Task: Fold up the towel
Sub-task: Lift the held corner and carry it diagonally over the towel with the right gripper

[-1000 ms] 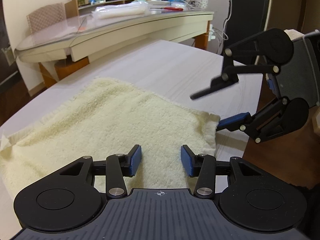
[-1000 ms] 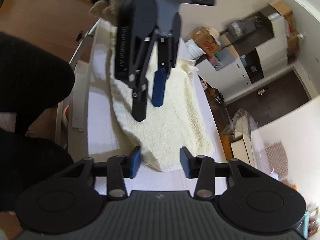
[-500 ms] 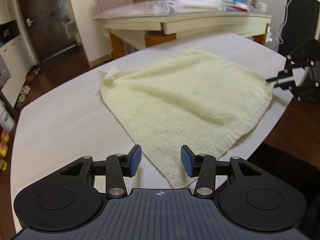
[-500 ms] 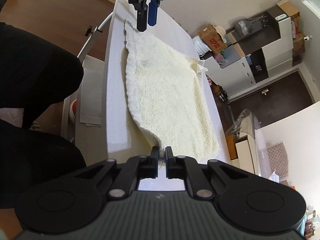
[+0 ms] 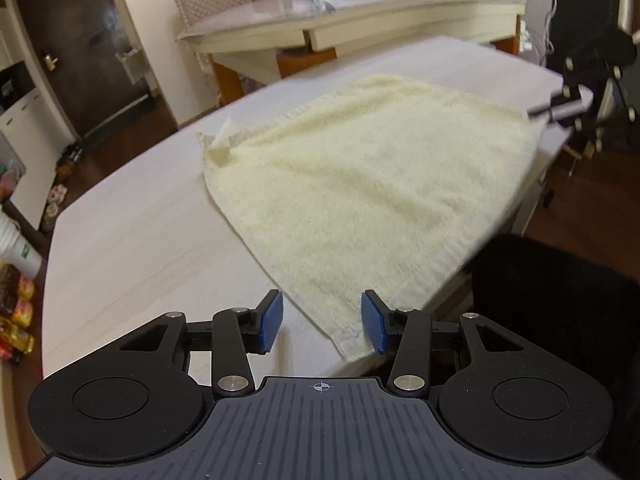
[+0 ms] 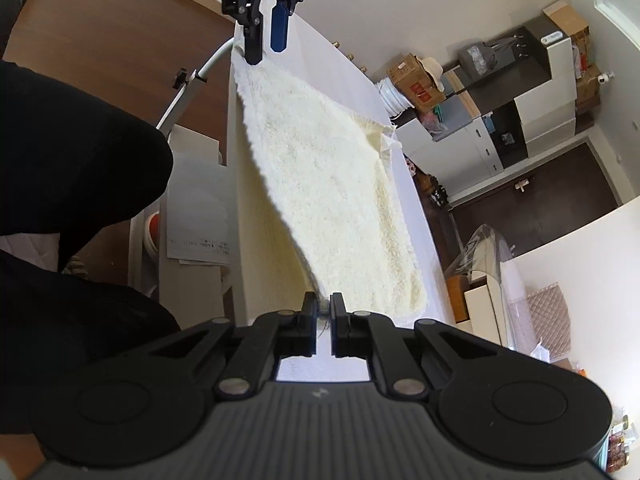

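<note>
A cream towel (image 5: 380,184) lies spread on the white table (image 5: 140,240), one far corner turned up. My left gripper (image 5: 322,320) is open, its blue pads on either side of the towel's near corner without pressing it. In the right wrist view the towel (image 6: 340,184) stretches away from my right gripper (image 6: 323,308), which is shut on another corner and holds it a little off the table (image 6: 320,60). The left gripper (image 6: 266,51) shows at the far end of that same edge. The right gripper (image 5: 556,110) appears blurred at the right of the left wrist view.
A person's dark-clothed legs (image 6: 80,160) stand against the table's near long edge. Behind the table is a cluttered curved table (image 5: 360,20) with a chair (image 5: 212,0). Boxes (image 6: 416,80), cabinets and a dark door (image 5: 80,60) line the walls.
My right gripper shut on its towel corner and raised it slightly. My left gripper swung away along the towel's edge to the opposite corner, staying open.
</note>
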`<act>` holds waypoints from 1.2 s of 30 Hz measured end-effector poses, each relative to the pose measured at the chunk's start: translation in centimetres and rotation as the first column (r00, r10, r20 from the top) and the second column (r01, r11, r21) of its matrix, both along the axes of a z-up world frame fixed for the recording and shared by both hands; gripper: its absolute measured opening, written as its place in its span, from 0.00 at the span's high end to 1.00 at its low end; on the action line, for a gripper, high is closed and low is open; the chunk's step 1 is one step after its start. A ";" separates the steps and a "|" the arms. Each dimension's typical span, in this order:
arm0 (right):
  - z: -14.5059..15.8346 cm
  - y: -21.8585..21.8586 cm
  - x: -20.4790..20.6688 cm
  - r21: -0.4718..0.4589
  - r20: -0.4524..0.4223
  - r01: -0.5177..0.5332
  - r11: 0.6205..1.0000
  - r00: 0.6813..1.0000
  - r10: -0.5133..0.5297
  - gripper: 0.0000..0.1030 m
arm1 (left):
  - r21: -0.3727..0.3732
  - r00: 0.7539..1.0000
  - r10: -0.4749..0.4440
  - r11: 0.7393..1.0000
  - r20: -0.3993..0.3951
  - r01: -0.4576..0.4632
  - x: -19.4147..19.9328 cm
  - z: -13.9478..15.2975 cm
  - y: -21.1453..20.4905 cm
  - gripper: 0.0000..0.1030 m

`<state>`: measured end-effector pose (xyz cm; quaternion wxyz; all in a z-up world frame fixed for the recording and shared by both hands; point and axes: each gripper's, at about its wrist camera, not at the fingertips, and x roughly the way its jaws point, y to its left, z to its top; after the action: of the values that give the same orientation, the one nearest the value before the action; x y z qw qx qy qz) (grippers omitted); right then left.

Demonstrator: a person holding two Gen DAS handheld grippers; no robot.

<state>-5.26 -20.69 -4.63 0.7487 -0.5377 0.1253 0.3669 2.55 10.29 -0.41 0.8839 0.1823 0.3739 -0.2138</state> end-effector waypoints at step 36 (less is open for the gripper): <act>1.3 -0.2 -0.9 0.076 0.008 0.051 0.996 0.999 -0.052 0.93 | 0.013 0.996 -0.074 0.997 0.049 0.074 3.1 0.8 -0.2 0.51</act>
<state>-6.20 -20.93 -3.38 0.7785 -0.5072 0.1215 0.3492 5.70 10.08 0.42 0.8833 0.2060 0.3461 -0.2398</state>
